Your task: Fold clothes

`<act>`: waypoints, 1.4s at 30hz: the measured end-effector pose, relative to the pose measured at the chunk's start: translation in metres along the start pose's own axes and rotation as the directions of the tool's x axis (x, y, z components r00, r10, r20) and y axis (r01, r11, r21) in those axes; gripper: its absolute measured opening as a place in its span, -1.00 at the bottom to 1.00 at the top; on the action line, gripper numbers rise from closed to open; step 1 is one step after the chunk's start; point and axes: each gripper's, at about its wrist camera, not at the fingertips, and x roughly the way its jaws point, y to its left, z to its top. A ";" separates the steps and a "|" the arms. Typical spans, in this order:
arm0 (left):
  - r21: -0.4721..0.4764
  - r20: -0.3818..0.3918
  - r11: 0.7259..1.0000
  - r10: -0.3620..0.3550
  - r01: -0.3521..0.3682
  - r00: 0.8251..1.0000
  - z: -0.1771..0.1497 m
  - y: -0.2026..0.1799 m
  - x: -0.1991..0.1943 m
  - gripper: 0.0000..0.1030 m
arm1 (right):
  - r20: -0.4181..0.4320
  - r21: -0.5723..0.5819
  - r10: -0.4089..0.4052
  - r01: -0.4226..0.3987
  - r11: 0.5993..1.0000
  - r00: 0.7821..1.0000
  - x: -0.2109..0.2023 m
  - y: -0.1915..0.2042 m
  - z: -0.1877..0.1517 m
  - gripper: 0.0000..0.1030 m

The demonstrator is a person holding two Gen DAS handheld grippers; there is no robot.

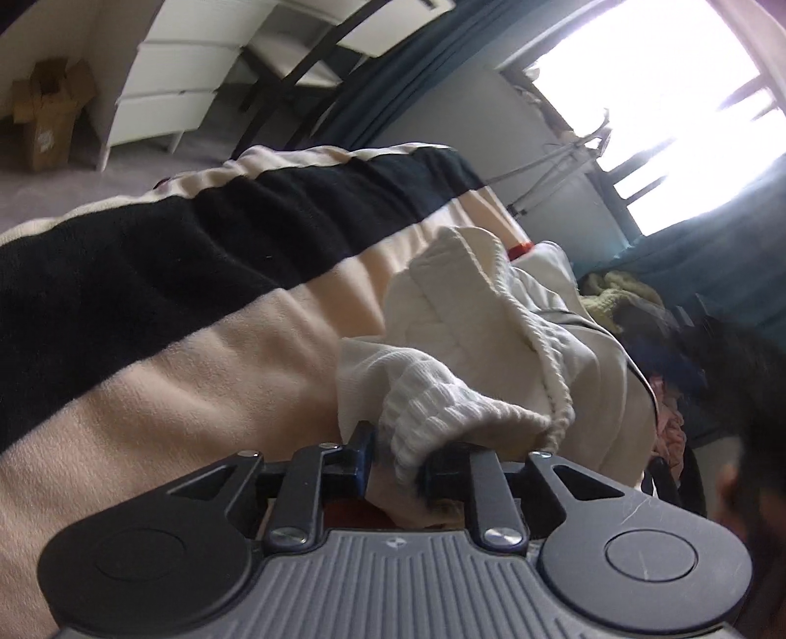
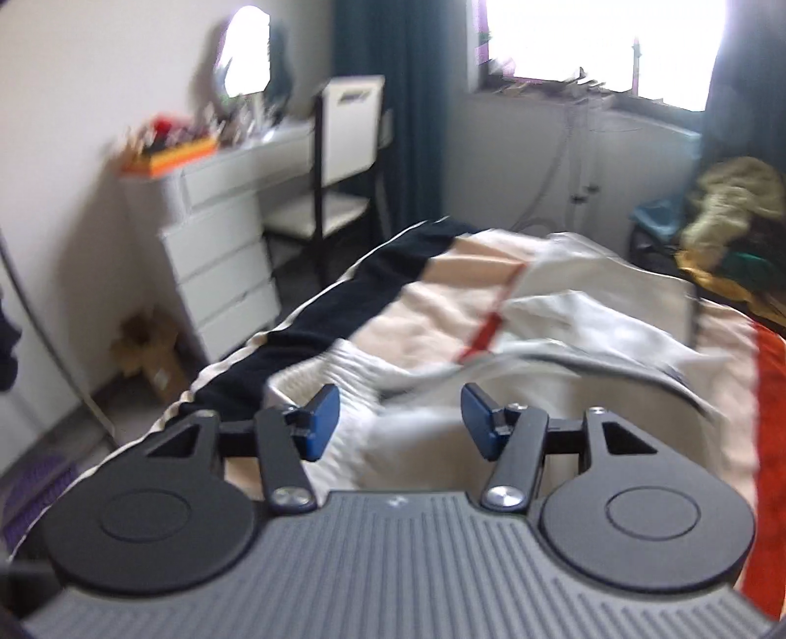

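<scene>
L gripper [image 1: 395,467] jaws clamped on ribbed cuff [image 1: 432,418] of white knit garment [image 1: 491,314] on bed blanket [image 1: 196,354], prob. to drag sleeve inward. R gripper [image 2: 400,422] jaws wide, empty, above garment.

Home bedroom — bed [image 2: 432,314] under a cream-and-black blanket fills mid-frame. White drawers [image 2: 221,255] with mirror [image 2: 245,54] upper left, chair [image 2: 339,162] beside; teal curtains [image 2: 393,113] and bright window [image 2: 589,44] along the top.
</scene>
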 end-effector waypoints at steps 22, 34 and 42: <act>-0.045 0.017 0.999 0.010 -0.010 1.000 0.024 0.018 0.035 -0.55 | -0.027 -0.093 -0.197 0.194 0.977 0.980 0.093 0.022 0.030 -0.69; 0.161 0.054 0.987 -0.010 0.001 0.999 0.002 -0.015 0.016 -0.55 | 0.347 0.374 -0.383 0.248 0.893 0.856 -0.132 -0.051 -0.080 -0.83; 0.417 0.023 0.906 0.071 -0.074 0.997 -0.037 -0.052 0.006 -0.54 | 0.101 0.612 -0.377 0.241 0.753 0.921 -0.163 -0.097 -0.224 -0.83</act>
